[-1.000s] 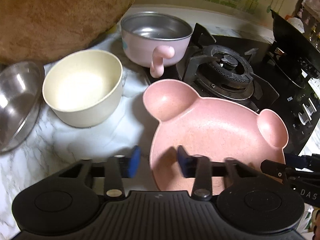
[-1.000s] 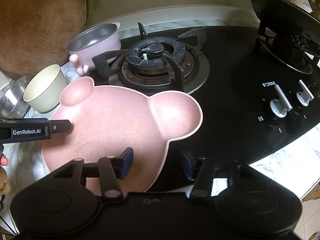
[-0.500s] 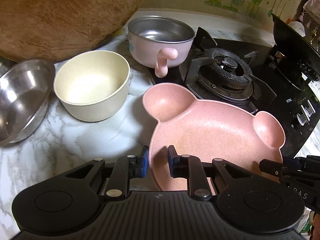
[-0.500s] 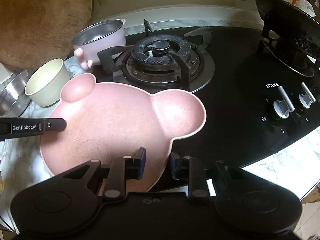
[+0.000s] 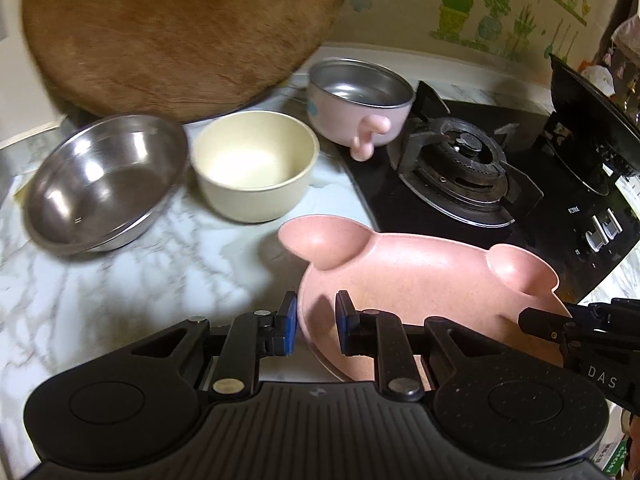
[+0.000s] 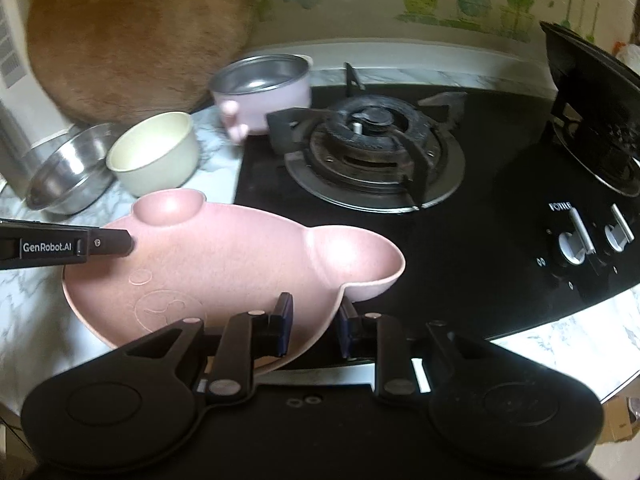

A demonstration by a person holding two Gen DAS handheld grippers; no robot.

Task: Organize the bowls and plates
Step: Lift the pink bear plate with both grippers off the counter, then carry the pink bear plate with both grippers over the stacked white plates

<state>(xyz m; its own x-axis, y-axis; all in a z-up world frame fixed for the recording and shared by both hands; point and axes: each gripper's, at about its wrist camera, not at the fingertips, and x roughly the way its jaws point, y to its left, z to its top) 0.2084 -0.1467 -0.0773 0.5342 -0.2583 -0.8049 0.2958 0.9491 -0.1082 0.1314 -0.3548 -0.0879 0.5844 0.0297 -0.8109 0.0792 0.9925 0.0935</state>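
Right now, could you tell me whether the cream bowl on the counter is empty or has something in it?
Empty. The cream bowl stands upright on the marble counter, and its bare inside shows down to the bottom.

Left tongs (image 5: 316, 322): black ribbed body, two round housings, silver screws, blue pads.
Right tongs (image 6: 316, 326): black body, silver screws, dark blue pads.
Markings: white "GenRobot.AI" and "DAS" lettering.

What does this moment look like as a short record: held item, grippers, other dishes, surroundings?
held item: pink bear-shaped plate, lifted and tilted
left gripper: jaws shut on the plate's left rim
right gripper: jaws shut on its right rim
other dishes: steel bowl, cream bowl, pink handled cup
surroundings: marble counter, gas hob, wooden board
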